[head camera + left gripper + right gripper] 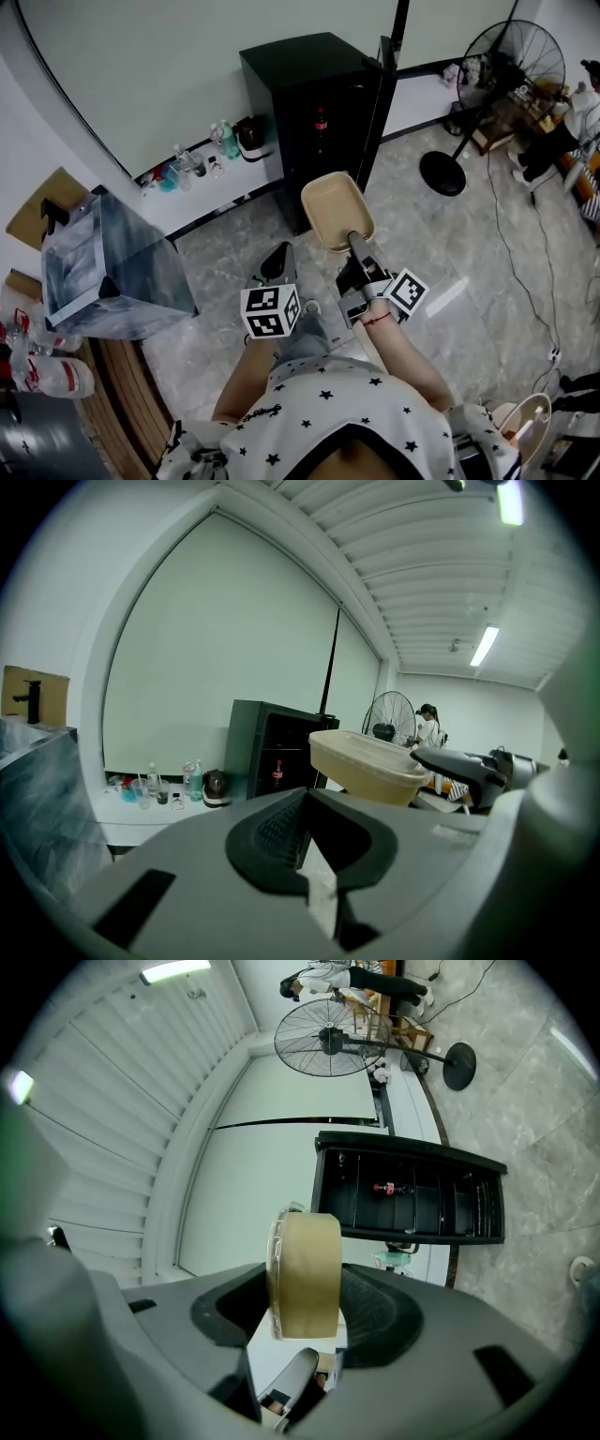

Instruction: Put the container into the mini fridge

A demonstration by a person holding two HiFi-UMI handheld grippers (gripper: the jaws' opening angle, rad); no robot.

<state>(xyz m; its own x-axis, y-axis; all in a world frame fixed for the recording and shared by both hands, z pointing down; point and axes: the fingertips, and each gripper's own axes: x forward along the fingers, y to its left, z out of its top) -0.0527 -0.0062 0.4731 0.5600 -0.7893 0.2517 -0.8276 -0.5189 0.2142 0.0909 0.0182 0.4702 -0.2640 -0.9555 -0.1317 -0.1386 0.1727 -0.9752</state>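
The beige container [337, 211] is held out in front of me by its near rim, with my right gripper [355, 241] shut on it. In the right gripper view the container [305, 1274] shows edge-on between the pads. Beyond it stands the black mini fridge [314, 98], its door [382, 89] swung open; a cola bottle [321, 120] stands on a shelf inside. My left gripper [277, 262] hovers beside the right one, its jaws shut with nothing in them. In the left gripper view, the left gripper [305, 803] has the container [366, 766] at its right, with the fridge [272, 752] behind.
A grey box [108, 262] stands at the left. Bottles and cups [202, 155] line the white ledge left of the fridge. A floor fan [487, 84] and a cable [520, 272] are at the right, with a person [553, 141] beyond.
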